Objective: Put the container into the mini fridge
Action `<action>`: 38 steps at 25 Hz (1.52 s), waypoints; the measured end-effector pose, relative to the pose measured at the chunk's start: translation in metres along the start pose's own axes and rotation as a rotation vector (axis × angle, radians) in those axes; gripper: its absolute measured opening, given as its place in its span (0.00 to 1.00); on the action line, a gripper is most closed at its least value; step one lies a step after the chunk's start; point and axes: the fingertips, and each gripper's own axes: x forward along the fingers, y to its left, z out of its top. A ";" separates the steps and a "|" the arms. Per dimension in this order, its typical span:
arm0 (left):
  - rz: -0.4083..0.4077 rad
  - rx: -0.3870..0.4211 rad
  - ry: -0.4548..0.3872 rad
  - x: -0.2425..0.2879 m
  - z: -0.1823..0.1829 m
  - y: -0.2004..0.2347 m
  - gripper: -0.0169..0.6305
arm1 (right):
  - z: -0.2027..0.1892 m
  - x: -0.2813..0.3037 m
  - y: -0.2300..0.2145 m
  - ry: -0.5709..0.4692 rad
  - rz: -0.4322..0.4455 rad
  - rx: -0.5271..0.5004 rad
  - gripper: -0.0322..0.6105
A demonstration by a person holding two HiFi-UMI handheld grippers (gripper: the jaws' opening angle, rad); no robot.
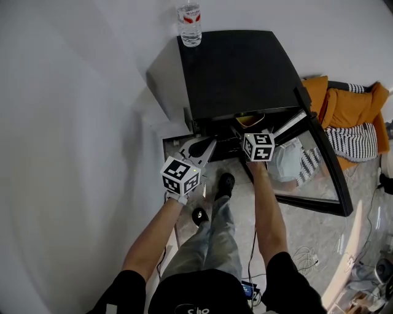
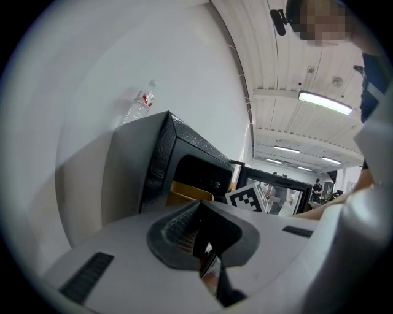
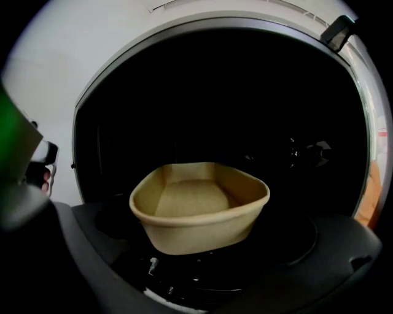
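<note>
Right gripper (image 1: pixel 249 130), jaws wide apart, flanks the tan paper container (image 3: pixel 199 205) sitting inside the black mini fridge (image 1: pixel 233 67). Left gripper (image 1: pixel 198 149) hangs alongside, jaws together. Fridge's glass door (image 1: pixel 319 178) stands open; clear water bottle (image 1: pixel 190 23) on top.

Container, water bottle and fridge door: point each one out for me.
container (image 3: pixel 191 199), right gripper view, inner floor.
water bottle (image 1: pixel 190 18), head view, label.
fridge door (image 1: pixel 304 173), head view, glass pane.

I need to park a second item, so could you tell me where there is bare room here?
The mini fridge top is bare forward of the water bottle at its far left corner. The opening is crowded: the open right claw straddles the container.
</note>
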 end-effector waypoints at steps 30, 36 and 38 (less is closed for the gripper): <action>-0.021 -0.006 -0.057 -0.088 0.071 -0.093 0.04 | 0.075 -0.234 0.059 -0.023 0.025 -0.021 0.11; -0.036 0.025 -0.056 -0.103 0.080 -0.109 0.04 | 0.089 -0.267 0.083 -0.051 0.063 -0.019 0.06; -0.040 0.036 -0.058 -0.106 0.083 -0.112 0.04 | 0.089 -0.275 0.088 -0.049 0.075 -0.027 0.06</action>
